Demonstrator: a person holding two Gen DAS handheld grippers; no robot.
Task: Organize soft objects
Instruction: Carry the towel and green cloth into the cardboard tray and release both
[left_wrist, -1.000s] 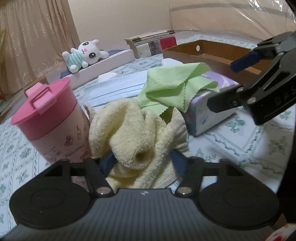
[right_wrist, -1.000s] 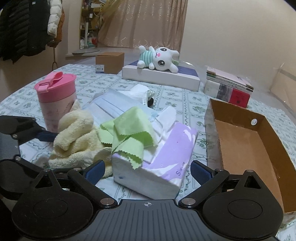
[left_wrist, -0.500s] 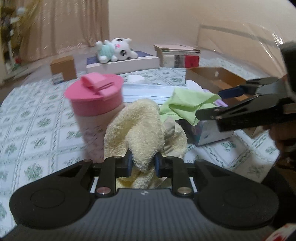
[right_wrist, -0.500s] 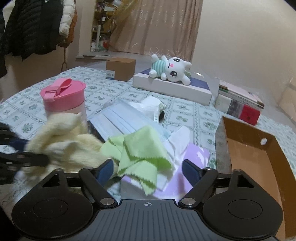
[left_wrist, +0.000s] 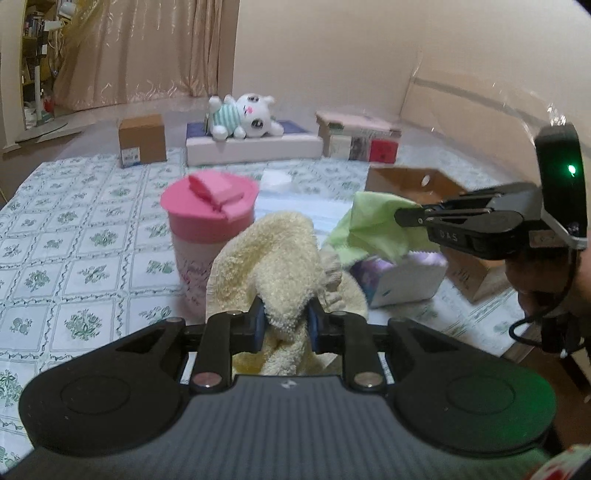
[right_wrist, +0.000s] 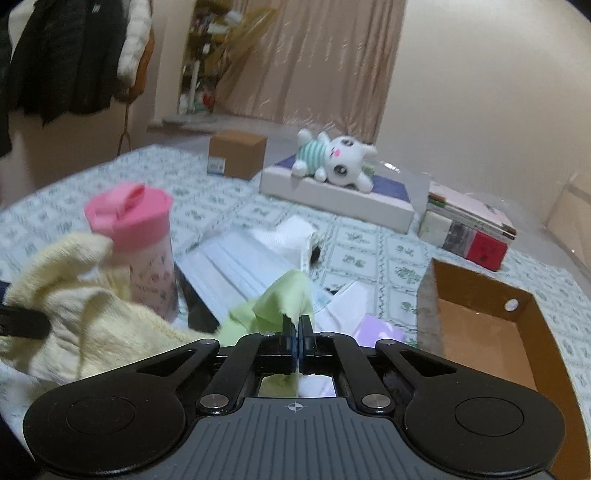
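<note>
Currently, a fold of the pale yellow towel (left_wrist: 280, 258) is clamped between the blue pads of the left gripper (left_wrist: 284, 323), whose jaws have just been closing on it. The towel is thick, looped terry, bunched into a soft hump that rises from the jaws toward 12 o'clock in the left wrist view, with the pink-lidded cup (left_wrist: 208, 236) just behind it at 10 o'clock. The right gripper (right_wrist: 297, 328) is pressed fully together on a corner of the lime green cloth (right_wrist: 284, 299), its jaws having just been closing. The cloth is thin and smooth, with a zigzag-cut edge, and is drawn up into a peak at the fingertips. Its lower part appears to hang over the purple tissue pack (left_wrist: 399, 275), though the blur makes contact uncertain. An open cardboard box (right_wrist: 491, 328) is seen at 3 o'clock in the right wrist view on the patterned tablecloth (left_wrist: 74, 236).
</note>
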